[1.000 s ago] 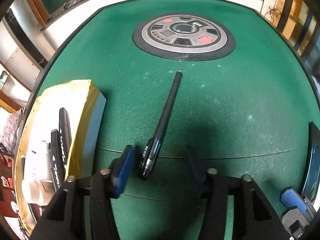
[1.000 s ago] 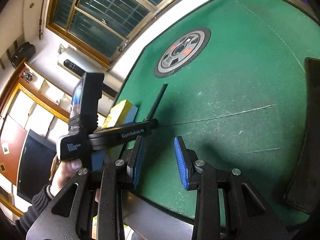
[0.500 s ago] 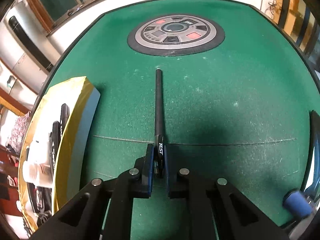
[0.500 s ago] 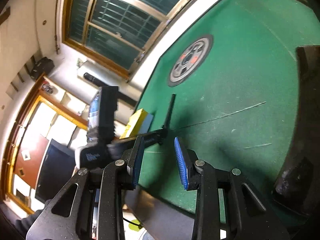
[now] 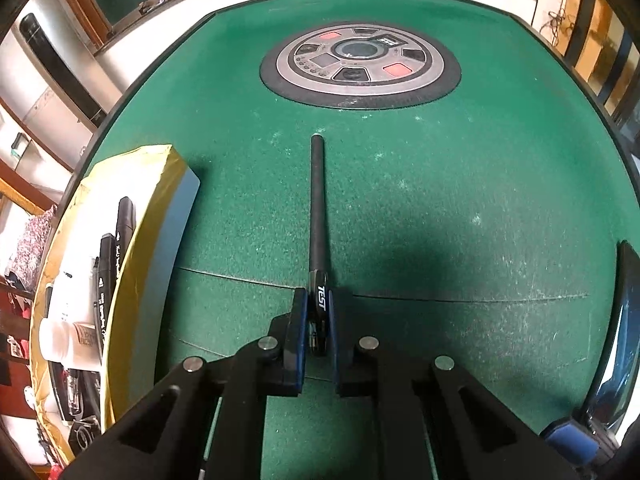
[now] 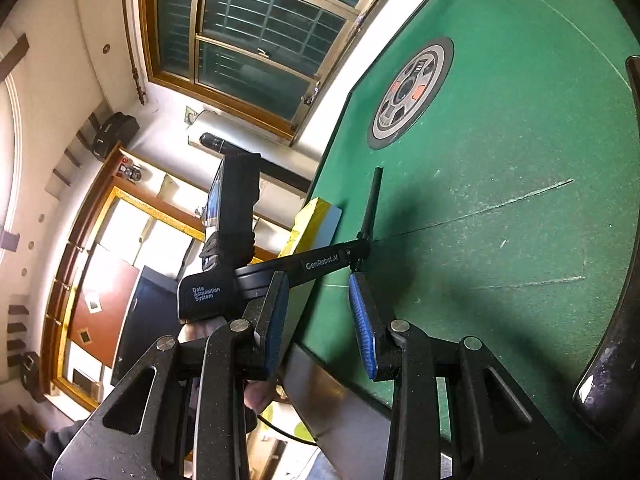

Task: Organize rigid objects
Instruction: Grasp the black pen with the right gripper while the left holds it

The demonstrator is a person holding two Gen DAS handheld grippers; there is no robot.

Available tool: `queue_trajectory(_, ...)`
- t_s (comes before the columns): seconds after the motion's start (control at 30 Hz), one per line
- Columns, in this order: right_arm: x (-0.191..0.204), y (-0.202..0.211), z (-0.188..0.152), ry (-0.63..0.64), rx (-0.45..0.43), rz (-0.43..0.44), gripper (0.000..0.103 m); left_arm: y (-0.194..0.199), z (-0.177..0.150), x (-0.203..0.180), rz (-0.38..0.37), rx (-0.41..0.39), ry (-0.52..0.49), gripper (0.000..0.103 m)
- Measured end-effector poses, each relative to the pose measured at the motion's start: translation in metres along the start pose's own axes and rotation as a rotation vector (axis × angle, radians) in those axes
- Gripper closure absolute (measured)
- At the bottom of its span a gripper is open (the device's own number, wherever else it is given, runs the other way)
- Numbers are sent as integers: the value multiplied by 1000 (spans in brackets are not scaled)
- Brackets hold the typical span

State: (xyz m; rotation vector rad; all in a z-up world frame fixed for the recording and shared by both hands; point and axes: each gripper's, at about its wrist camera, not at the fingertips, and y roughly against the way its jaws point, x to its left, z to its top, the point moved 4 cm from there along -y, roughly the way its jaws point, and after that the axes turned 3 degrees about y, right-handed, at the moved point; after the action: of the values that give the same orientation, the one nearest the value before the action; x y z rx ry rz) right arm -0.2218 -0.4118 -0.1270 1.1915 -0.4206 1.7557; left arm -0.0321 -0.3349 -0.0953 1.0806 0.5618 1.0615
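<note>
Over on the far left of the green bench (image 5: pixel 440 200) sits a yellow-edged box (image 5: pixel 160 184), well to the left of the round grey panel (image 5: pixel 360 66) sunk into the felt; black markers (image 5: pixel 122 224) and other small items lie inside it. To the right of the box, on the near side of that panel, a long black pen (image 5: pixel 317 204) lies on the felt, its far tip pointing at the panel and stopping short of it. The left tongs (image 5: pixel 317 312) are clamped on the pen's near end, blue pads pressing both sides of the part printed "TEST". Whether that end is lifted off the felt I cannot tell. Farther right, near the bench edge and well away from the panel, the right tongs (image 6: pixel 320 320) hang with their blue pads apart and nothing between them. Seen from the right wrist, a hand (image 6: pixel 200 330) holds the left tool's grip behind them.
</note>
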Motion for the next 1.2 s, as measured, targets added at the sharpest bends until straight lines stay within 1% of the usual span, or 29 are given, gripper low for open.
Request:
queue_trajectory(0.1,-3,0,0,-13,2,13,72,0,0,0,-1,3,-6,95)
queue_trajectory(0.2,-5,-2,0,-18,8,-1,72,1,-2,0,-11,4,-5,95)
queue_trajectory(0.27,-4,-3,0,-14,18,2,72,3,-5,1,-40,7,7,95)
queue_trajectory(0.33,-6,-3,1,-19,8,-19,72,3,-8,3,-77,10,25,95)
queue_trajectory(0.43,-9,0,4,-38,-31,-83,72,4,-13,6,-130,4,50,95)
queue_trajectory(0.5,-10,-2,6,-40,-18,-121,72,6,-18,8,-184,11,71,95)
queue_trajectory(0.53,-10,-4,7,-38,-12,-156,72,8,-21,6,-207,8,64,95)
queue_trajectory(0.6,-8,-5,8,-24,-16,-191,72,11,-26,2,-221,-10,35,95)
queue_trajectory(0.63,-7,-7,10,-32,-16,-201,72,12,-28,1,-237,-14,37,95)
queue_trajectory(0.67,-7,-9,11,-53,-4,-191,72,13,-31,2,-268,-13,47,95)
queue_trajectory(0.73,-6,-19,15,-97,40,-143,72,15,-36,6,-315,-17,60,95)
queue_trajectory(0.77,-5,-21,17,-103,47,-152,72,16,-39,8,-335,-21,65,95)
queue_trajectory(0.83,-3,-28,22,-97,65,-219,72,17,-43,13,-391,-17,78,95)
queue_trajectory(0.87,-2,-32,23,-90,79,-242,72,18,-45,13,-403,-16,71,95)
queue_trajectory(0.97,-7,-45,29,-100,118,-320,72,17,-46,14,-426,-15,53,95)
queue_trajectory(1.03,-9,-53,33,-119,134,-341,72,19,-49,14,-445,1,42,95)
queue_trajectory(1.1,-9,-65,39,-114,159,-366,72,20,-54,12,-439,-4,19,95)
queue_trajectory(1.13,-8,-74,43,-96,189,-397,72,20,-56,14,-465,0,27,95)
queue_trajectory(1.2,-7,-87,49,-78,224,-420,72,17,-60,20,-562,44,81,95)
